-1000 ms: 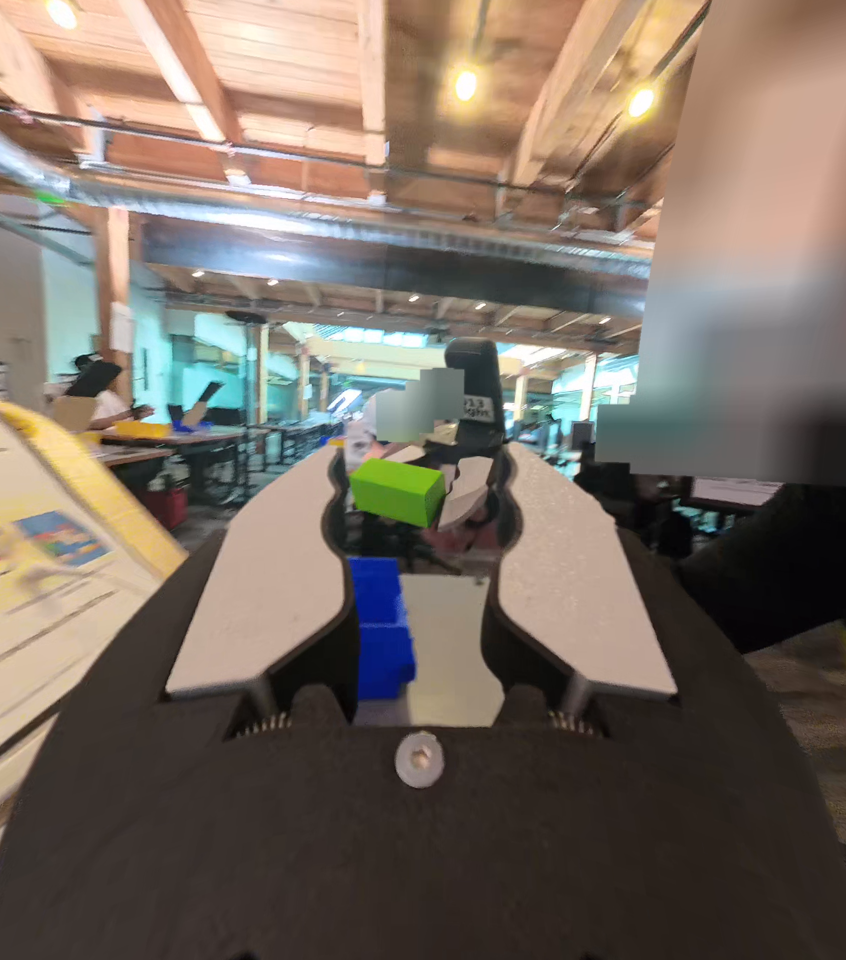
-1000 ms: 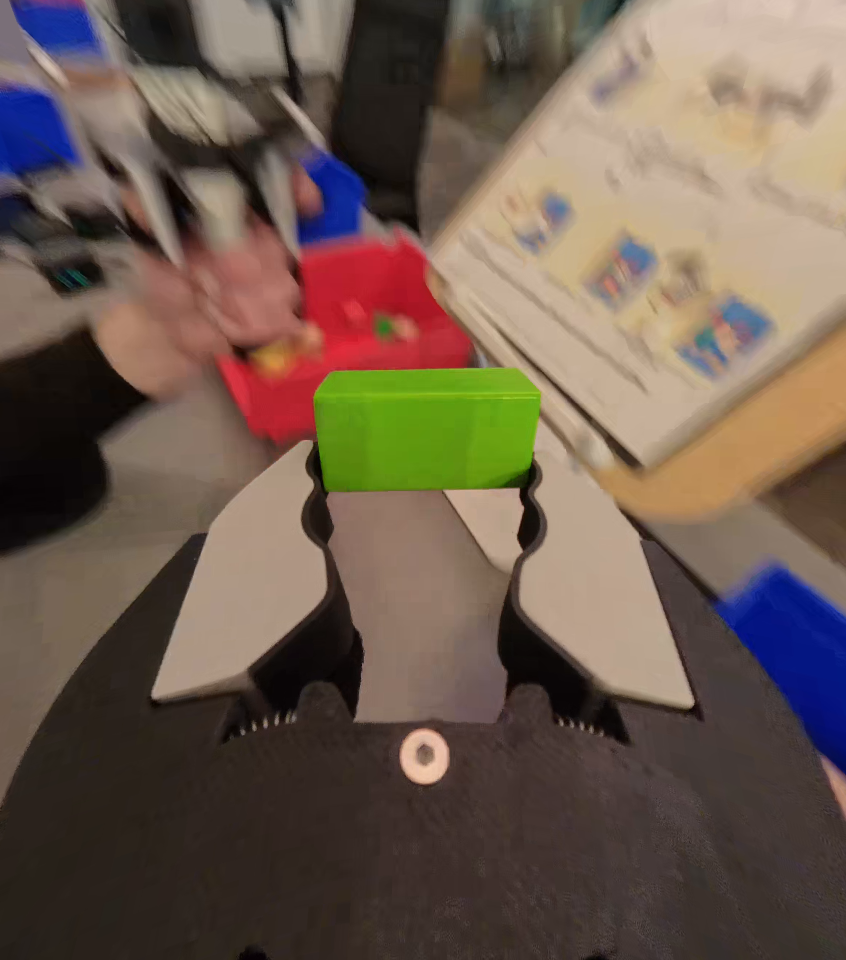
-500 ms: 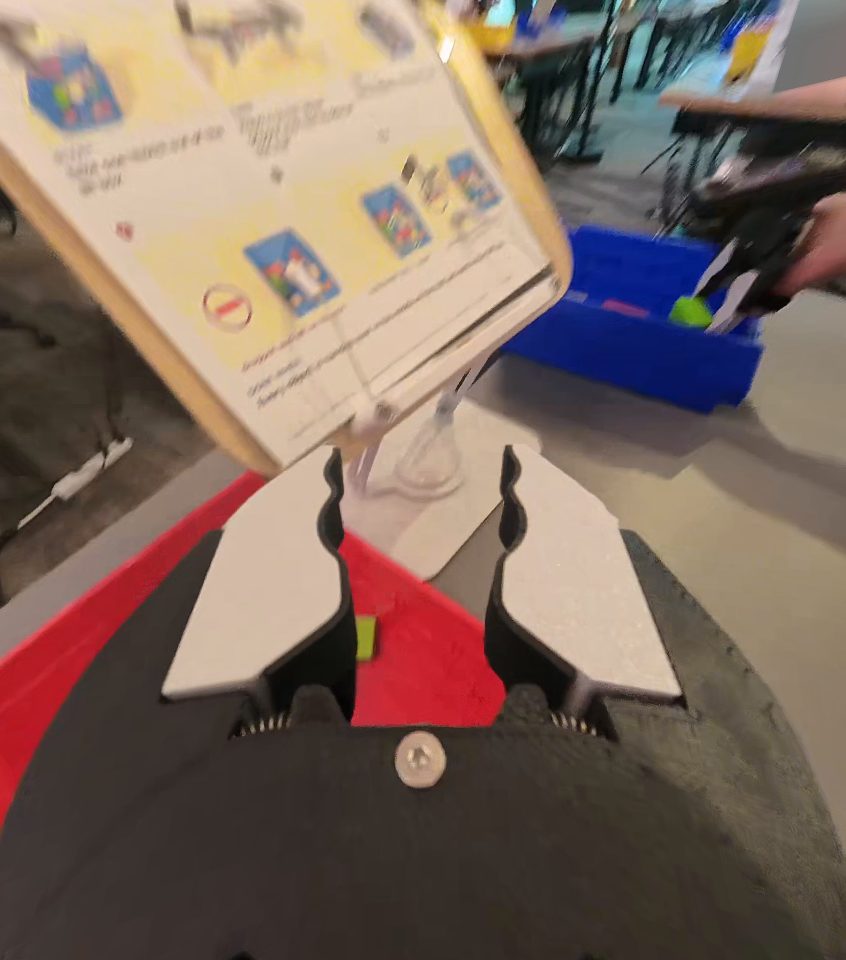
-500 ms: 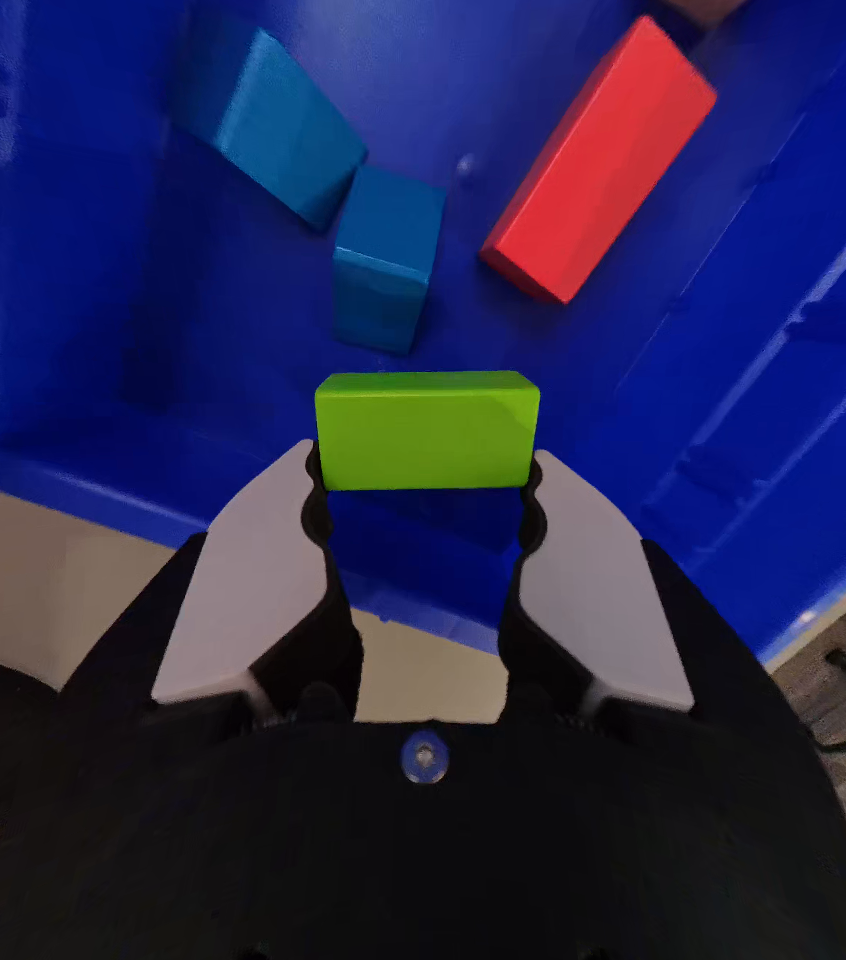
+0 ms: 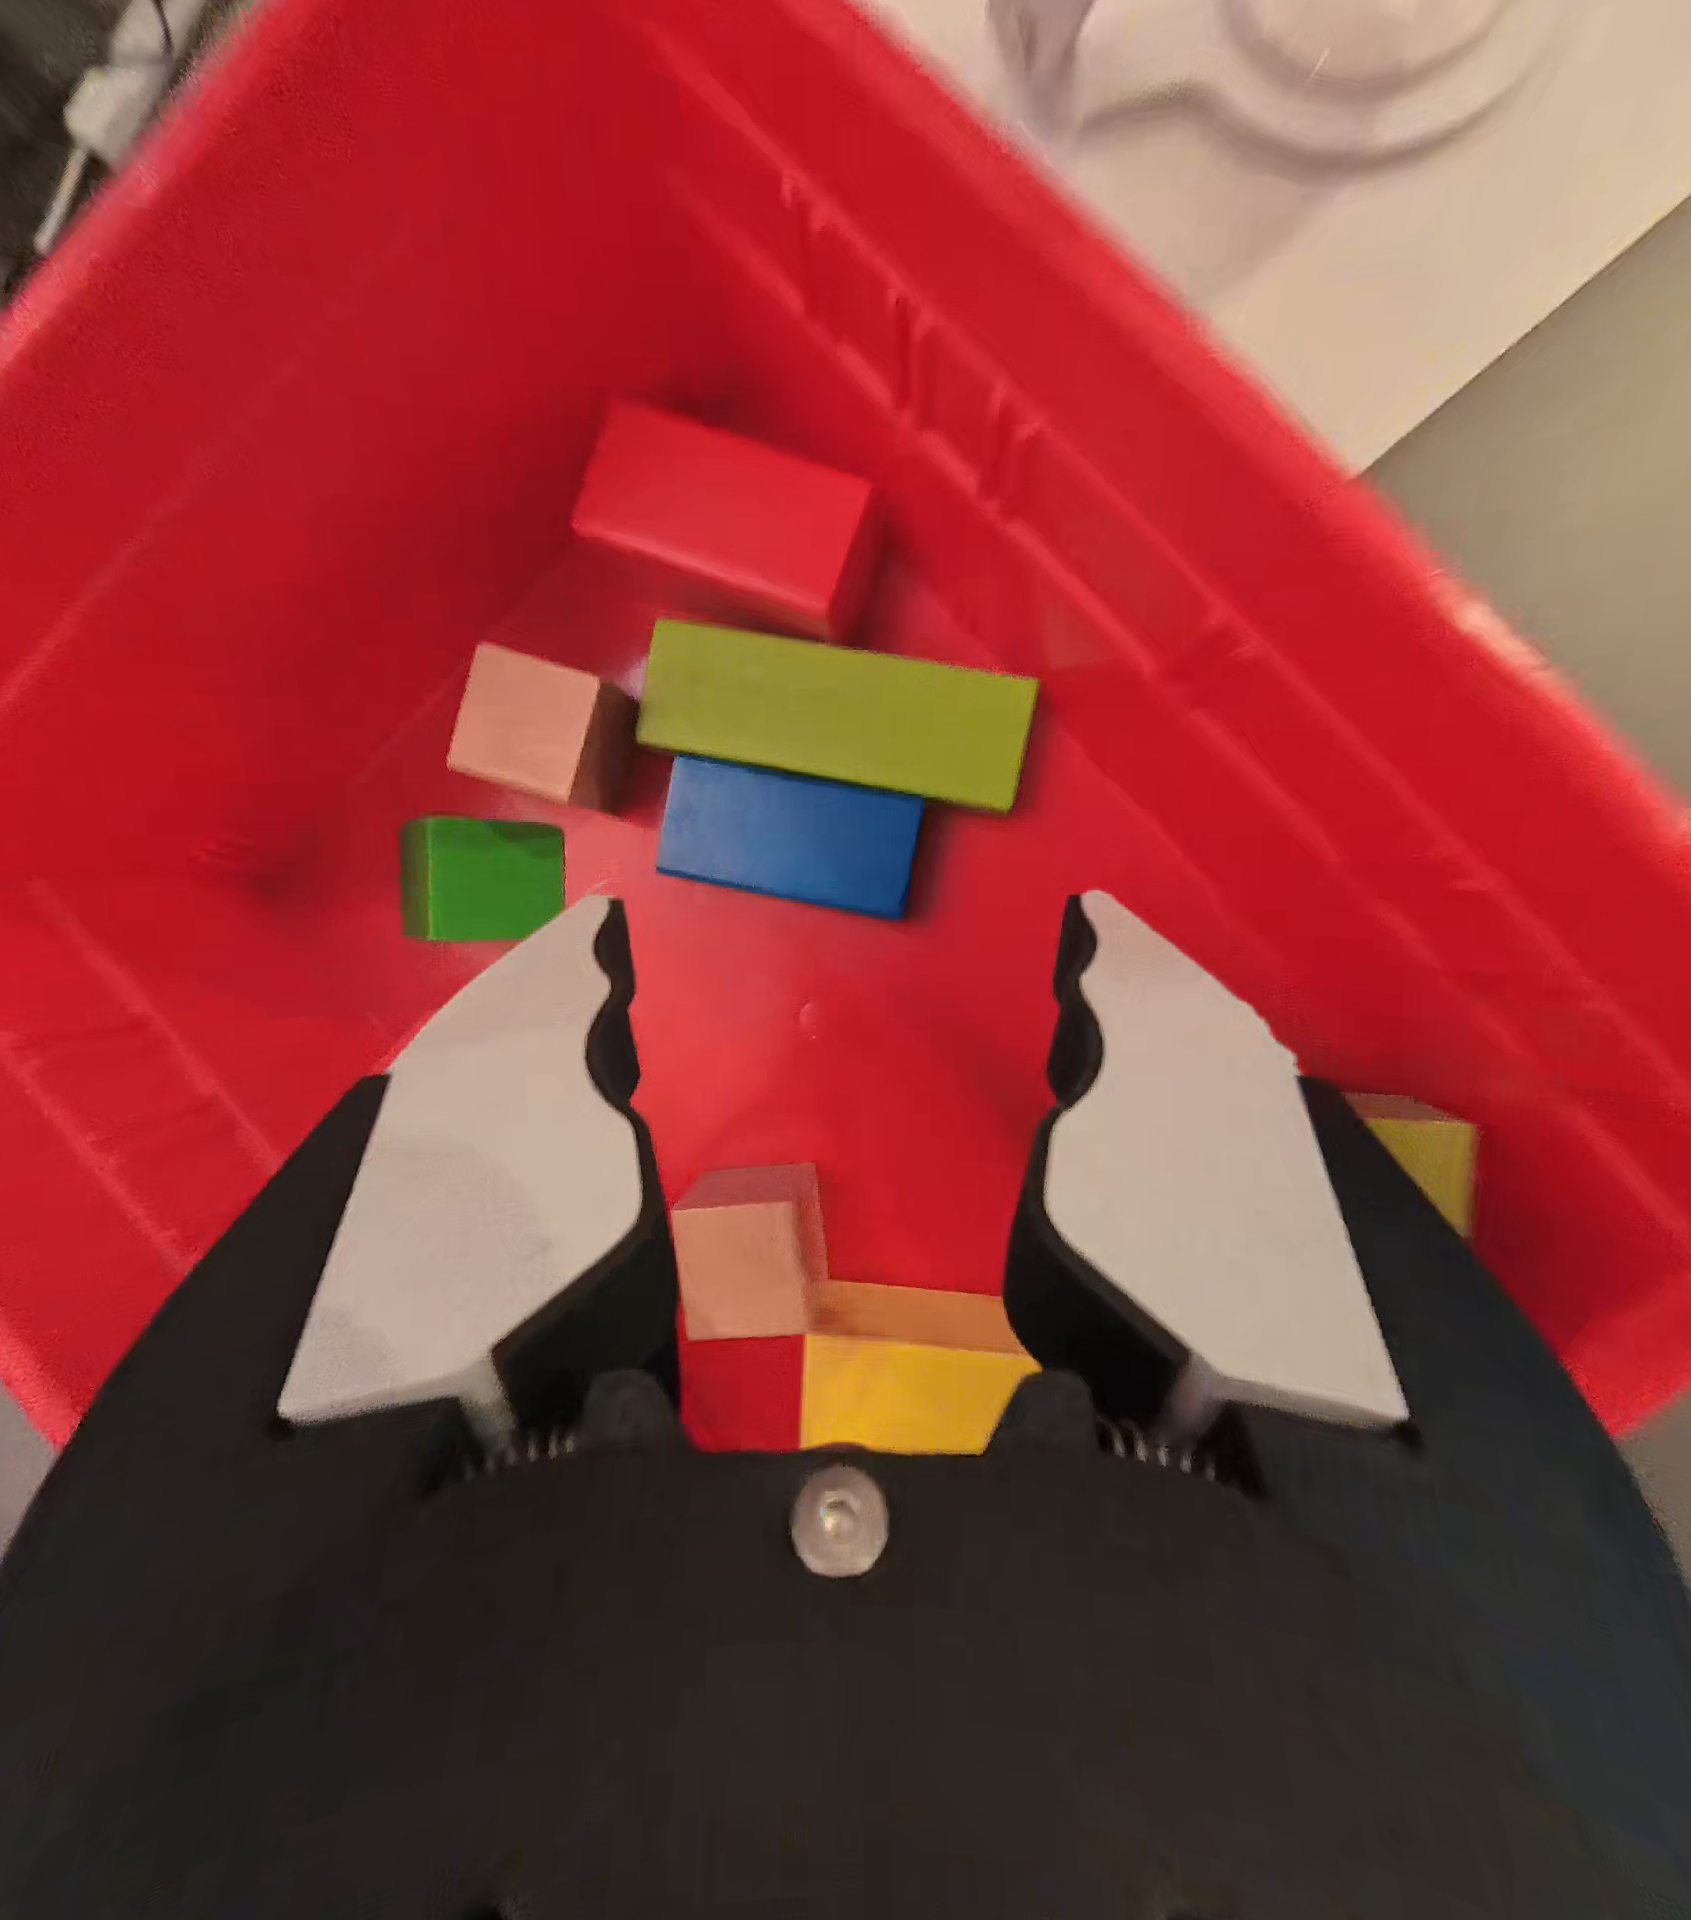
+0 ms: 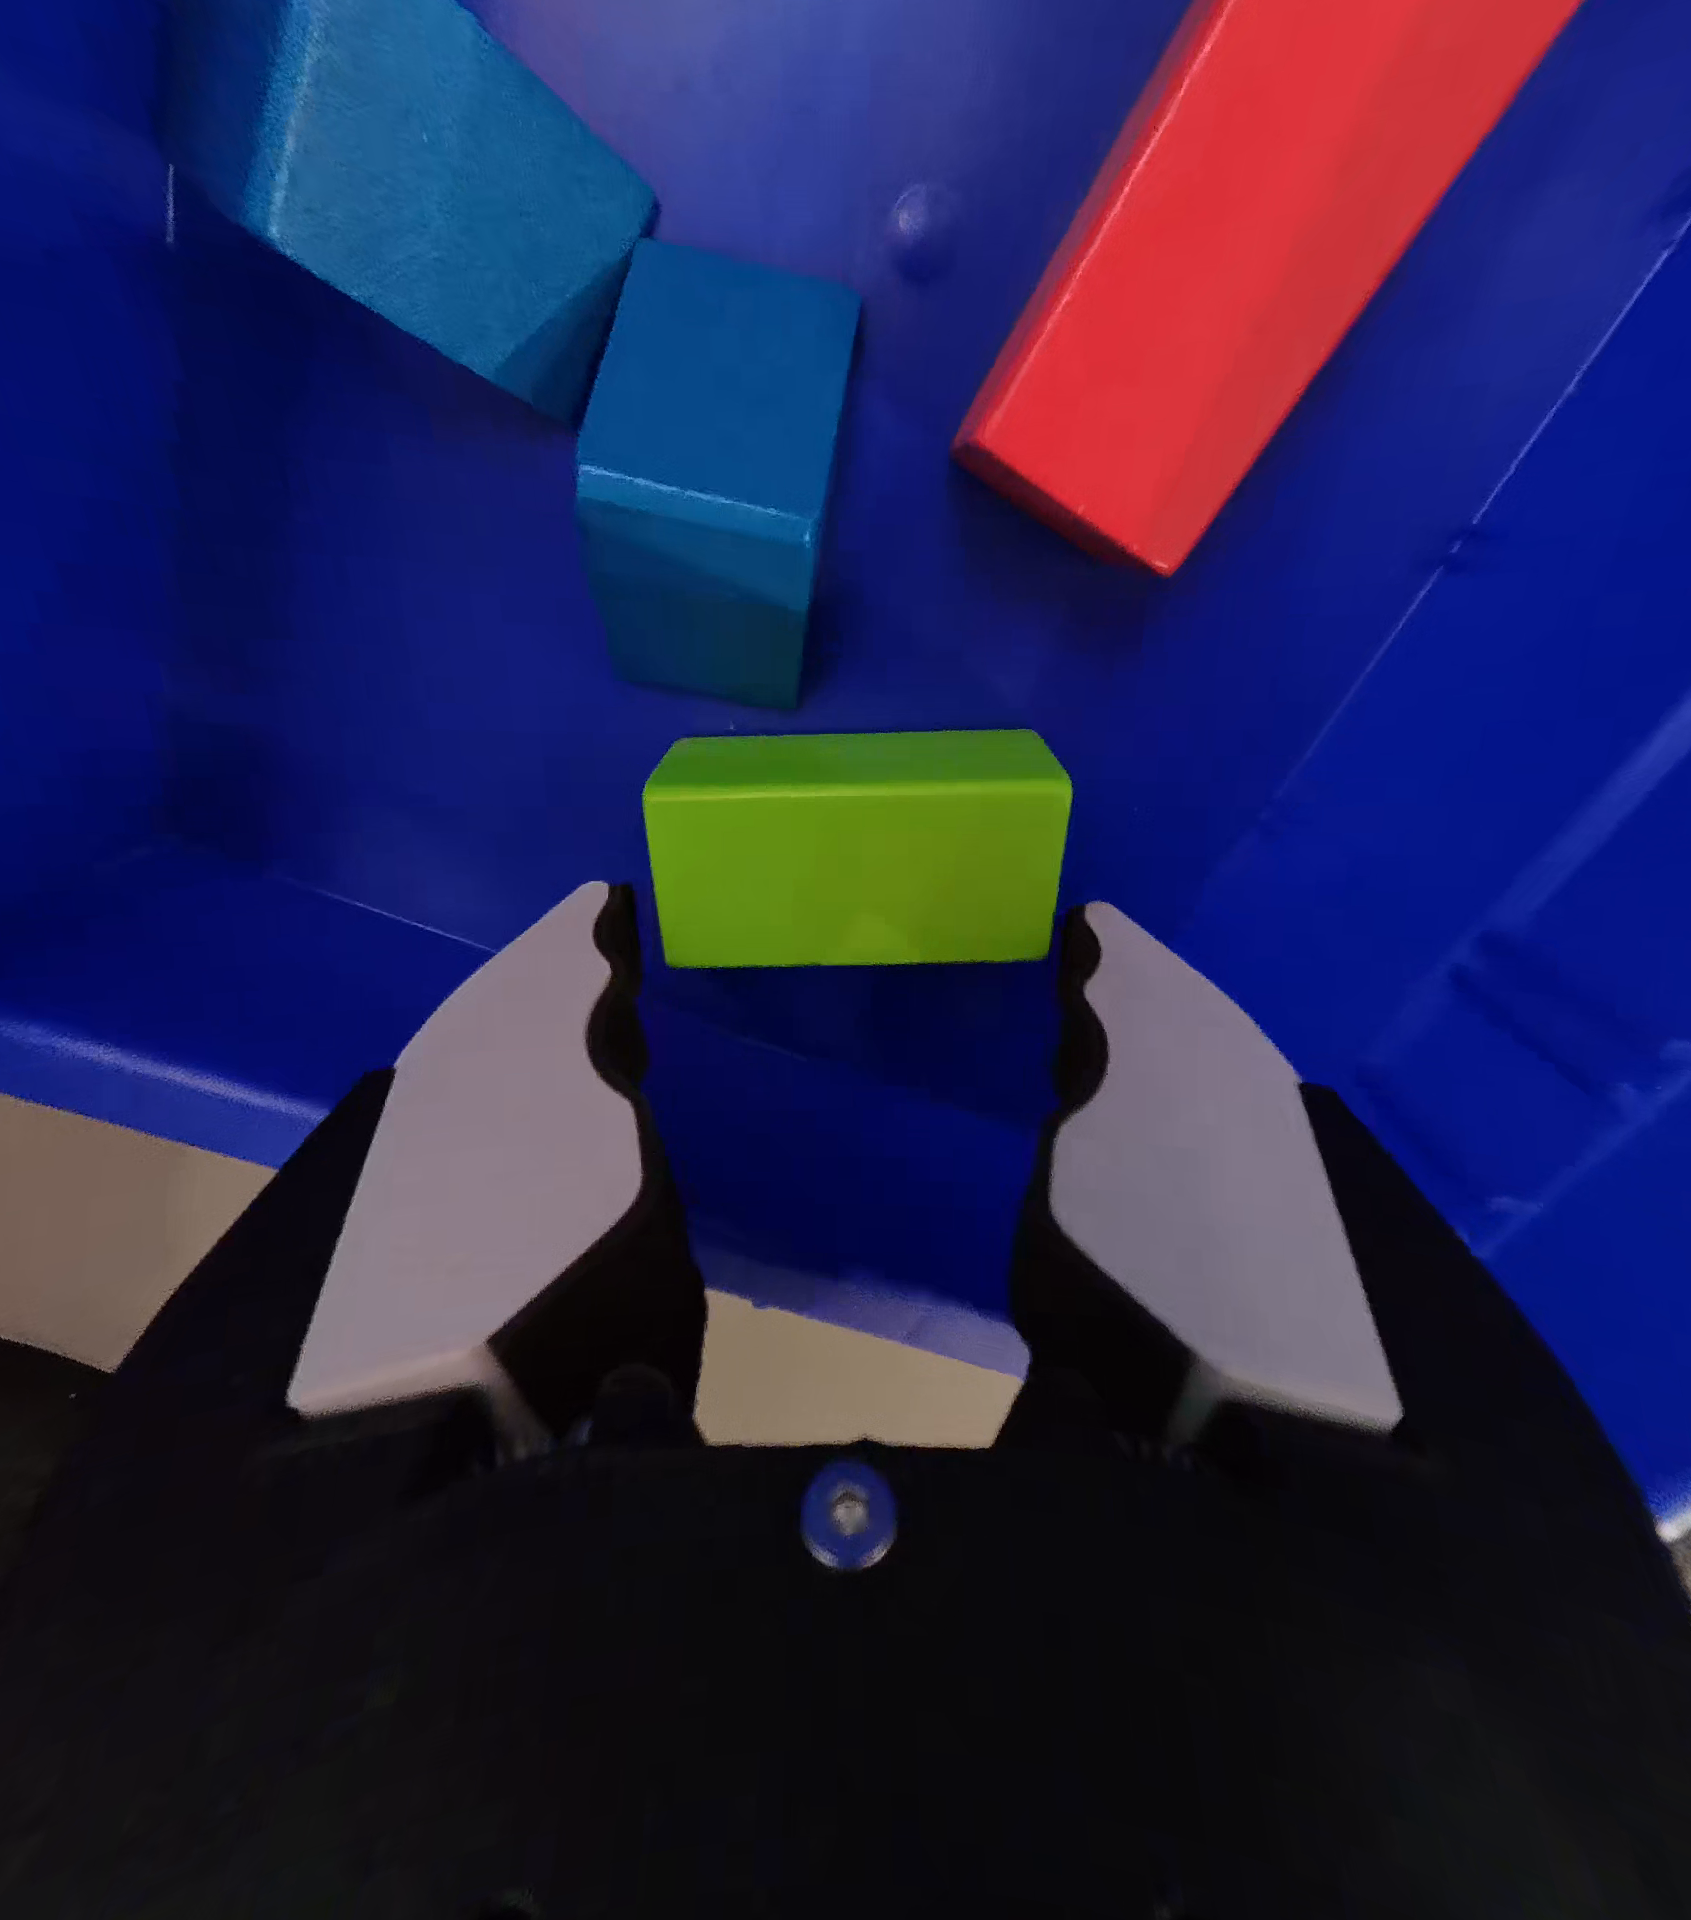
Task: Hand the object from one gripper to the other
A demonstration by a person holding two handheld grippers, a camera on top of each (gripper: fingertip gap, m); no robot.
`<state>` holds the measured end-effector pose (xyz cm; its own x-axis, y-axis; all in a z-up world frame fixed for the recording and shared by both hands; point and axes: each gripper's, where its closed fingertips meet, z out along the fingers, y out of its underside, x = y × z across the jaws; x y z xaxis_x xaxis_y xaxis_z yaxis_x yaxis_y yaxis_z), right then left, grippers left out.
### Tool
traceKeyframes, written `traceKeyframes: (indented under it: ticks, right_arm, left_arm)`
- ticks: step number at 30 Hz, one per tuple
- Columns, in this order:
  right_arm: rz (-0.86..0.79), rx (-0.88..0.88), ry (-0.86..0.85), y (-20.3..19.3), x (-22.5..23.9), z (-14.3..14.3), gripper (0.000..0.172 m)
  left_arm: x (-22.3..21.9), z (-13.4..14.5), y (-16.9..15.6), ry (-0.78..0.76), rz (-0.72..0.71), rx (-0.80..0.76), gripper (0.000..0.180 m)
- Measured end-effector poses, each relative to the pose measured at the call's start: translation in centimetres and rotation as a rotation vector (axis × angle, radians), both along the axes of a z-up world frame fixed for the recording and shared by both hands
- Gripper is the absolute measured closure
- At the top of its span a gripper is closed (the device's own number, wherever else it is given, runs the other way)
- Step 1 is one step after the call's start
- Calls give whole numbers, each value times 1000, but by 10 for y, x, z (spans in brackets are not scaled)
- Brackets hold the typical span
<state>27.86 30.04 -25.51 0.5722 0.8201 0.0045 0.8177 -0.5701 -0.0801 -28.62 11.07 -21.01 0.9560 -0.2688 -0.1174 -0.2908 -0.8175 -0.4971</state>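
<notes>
The right hand-held gripper [image 6: 846,904] hangs released over a deep blue plastic bin [image 6: 1506,831]. A lime-green rectangular block [image 6: 856,847] sits just off its fingertips, with a narrow strip of blue showing between the block and each pad, so neither pad presses on it. Farther into the bin lie two teal-blue wooden blocks [image 6: 716,457], touching at a corner, and a long red wooden bar [image 6: 1225,281] to their right.

The left hand-held gripper [image 5: 841,914] is spread wide with nothing between its pads, above a red plastic bin [image 5: 1288,748]. Beyond its tips lie a blue rectangular block [image 5: 789,836] against an olive-green long block [image 5: 836,712], a red block [image 5: 721,514], a pale pink cube [image 5: 529,722] and a dark green cube [image 5: 482,878]. A pale desk [image 5: 1651,436] shows past the bin's rim.
</notes>
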Motion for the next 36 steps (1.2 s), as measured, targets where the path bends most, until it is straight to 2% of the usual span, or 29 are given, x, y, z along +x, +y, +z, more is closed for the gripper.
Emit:
traceKeyframes:
  ticks: [6,8,10,17,19,21,26,31,33,35,36]
  right_arm:
    - [28,62,24,-4,-5,18,93]
    - [39,78,34,-6,-7,23,94]
    - [48,95,47,-7,-9,29,96]
    - [74,146,95,-12,-18,50,100]
    - [85,155,99,-14,-20,55,100]
    - [95,163,96,-15,-22,58,100]
    - [113,168,99,-18,-27,62,100]
    - [122,171,106,-22,-28,63,101]
    - [121,173,112,-23,-29,65,102]
    - [122,175,115,-23,-30,65,102]
    - [124,176,117,-24,-31,66,102]
  left_arm:
    - [-11,-51,9,103,-3,-144,96]
    - [-9,-50,13,70,5,-122,105]
    - [-14,-51,14,113,7,-118,114]
    - [-13,-51,11,117,-15,-124,119]
    - [-4,-52,5,62,-43,-150,104]
    - [-4,-54,2,80,-69,-171,87]
    - [-10,-51,21,112,-75,-87,75]
    - [0,-60,14,-84,-53,-133,96]
    - [2,-58,7,-74,-68,-160,111]
    - [7,-58,-4,-66,-89,-213,111]
    - [10,-58,-8,-70,-106,-228,106]
